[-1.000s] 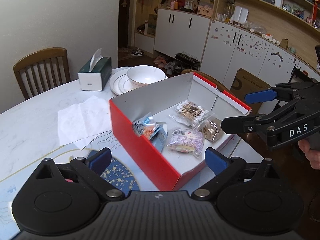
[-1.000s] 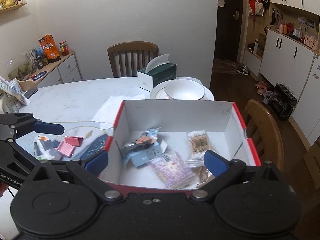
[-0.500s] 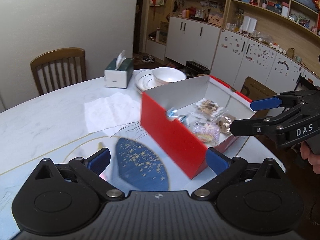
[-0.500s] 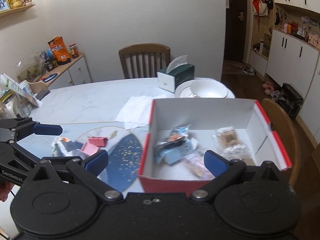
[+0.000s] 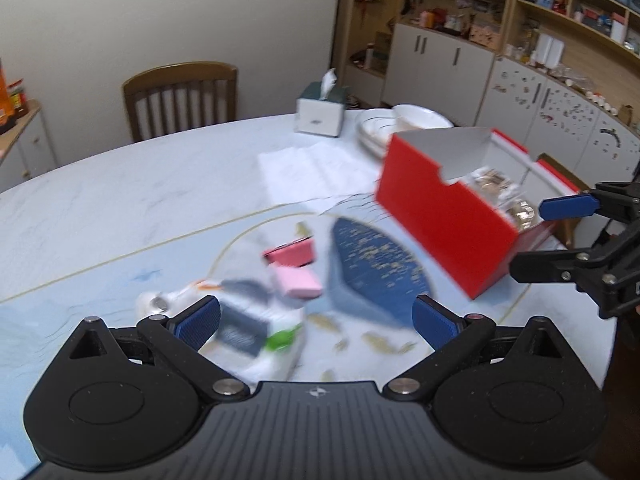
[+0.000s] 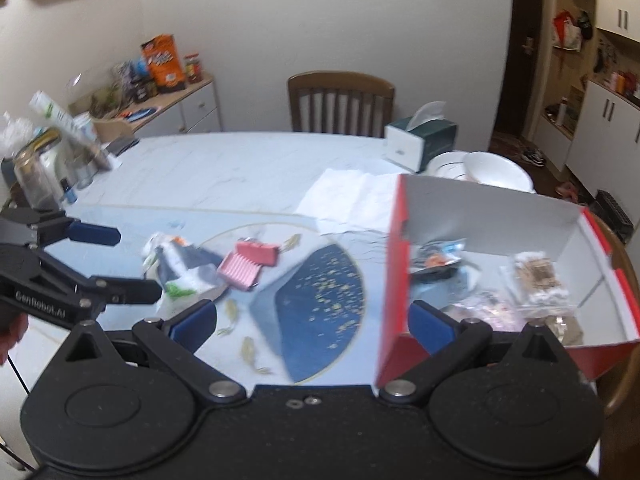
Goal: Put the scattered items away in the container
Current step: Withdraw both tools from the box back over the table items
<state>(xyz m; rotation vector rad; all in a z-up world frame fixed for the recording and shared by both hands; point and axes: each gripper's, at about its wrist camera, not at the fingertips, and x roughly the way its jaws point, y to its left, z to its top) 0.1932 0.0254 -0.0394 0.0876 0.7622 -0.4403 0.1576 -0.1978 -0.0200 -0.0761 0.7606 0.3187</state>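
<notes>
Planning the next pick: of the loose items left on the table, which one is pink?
The ribbed pink case, lying open beside the white and dark packet, left of the red box. The packet shows no pink.

Your left wrist view smears the pink ridged packet point(image 5: 297, 266) and white plastic pouches point(image 5: 256, 320); perhaps wipes. The red cardboard box's point(image 6: 596, 354) right corner leaves the frame.

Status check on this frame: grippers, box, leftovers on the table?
Left gripper and right gripper open, empty. Red box partly filled. Pink item and white packet lie loose on table. Nothing blocking.
</notes>
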